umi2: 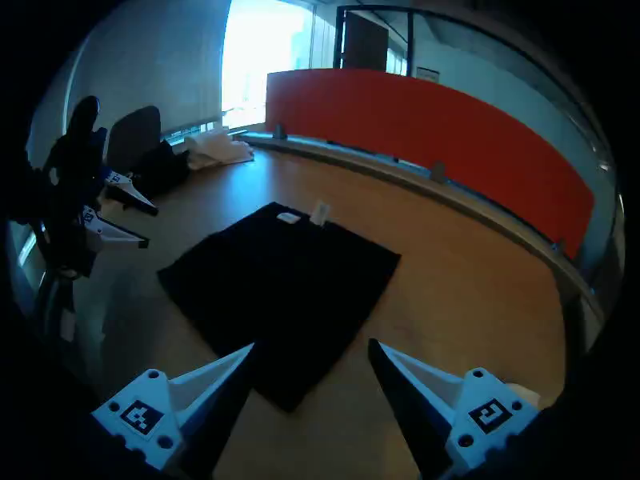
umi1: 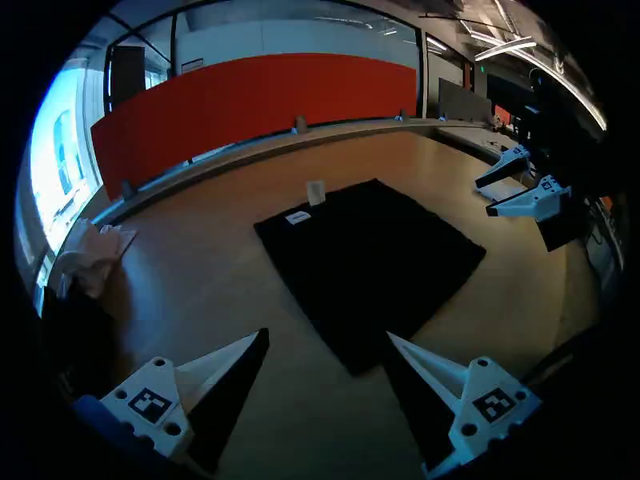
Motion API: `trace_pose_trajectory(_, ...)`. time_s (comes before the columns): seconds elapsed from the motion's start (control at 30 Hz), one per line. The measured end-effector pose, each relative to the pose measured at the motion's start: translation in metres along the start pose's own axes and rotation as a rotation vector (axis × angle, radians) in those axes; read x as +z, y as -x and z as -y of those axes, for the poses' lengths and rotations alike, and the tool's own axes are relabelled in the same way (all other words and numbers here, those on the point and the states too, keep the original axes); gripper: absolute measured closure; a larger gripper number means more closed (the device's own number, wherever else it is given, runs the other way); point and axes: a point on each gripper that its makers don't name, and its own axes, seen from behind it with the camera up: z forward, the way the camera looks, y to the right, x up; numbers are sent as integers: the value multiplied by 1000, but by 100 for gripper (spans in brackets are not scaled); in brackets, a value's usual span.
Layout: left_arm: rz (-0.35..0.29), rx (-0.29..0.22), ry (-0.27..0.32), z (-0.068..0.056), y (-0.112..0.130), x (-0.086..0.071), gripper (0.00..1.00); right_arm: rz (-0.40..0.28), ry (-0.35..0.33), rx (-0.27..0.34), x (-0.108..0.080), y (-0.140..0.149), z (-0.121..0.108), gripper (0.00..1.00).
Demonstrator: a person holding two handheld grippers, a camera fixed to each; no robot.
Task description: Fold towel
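Left claw (umi1: pixel 326 334) is held above the counter (umi1: pixel 200 272), tilted down and forward, with its two fingers wide apart and nothing between them; its tips hang over the near corner of the towel (umi1: pixel 368 256) without touching it. Off to its right the right claw (umi1: pixel 483 200) is level in the air near the counter's edge, fingers likewise spread and empty. The hand behind it is too dark to make out.

In the right gripper view the right claw (umi2: pixel 311 344) points down at the towel (umi2: pixel 280 288) from the near edge, fingers parted, gripping nothing. The left claw (umi2: pixel 152 226) hovers at the towel's left side, apart from the cloth.

The black towel lies spread flat on the wooden counter (umi2: pixel 464 288). A small white label (umi1: pixel 298 217) sits at its far corner, with a white tab (umi1: pixel 316 192) just beyond; any writing on them is too small to read. Each finger carries a black-and-white square marker (umi1: pixel 152 404)
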Motion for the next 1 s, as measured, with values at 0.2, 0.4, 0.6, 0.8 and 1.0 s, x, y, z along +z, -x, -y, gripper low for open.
trace_pose_trajectory(0.2,61,-1,40,-12,22,13,2,53,-29,10,9,24,8,0)
trace_pose_trajectory(0.4,114,-5,75,-20,38,22,2,107,-48,9,13,47,12,0)
trace_pose_trajectory(0.6,159,-26,102,-26,48,27,2,146,-61,8,14,61,14,0)
trace_pose_trajectory(0.8,197,-37,115,-32,56,29,2,178,-71,25,15,70,13,2)
trace_pose_trajectory(1.0,209,-42,120,-36,58,33,2,193,-81,27,15,74,15,5)
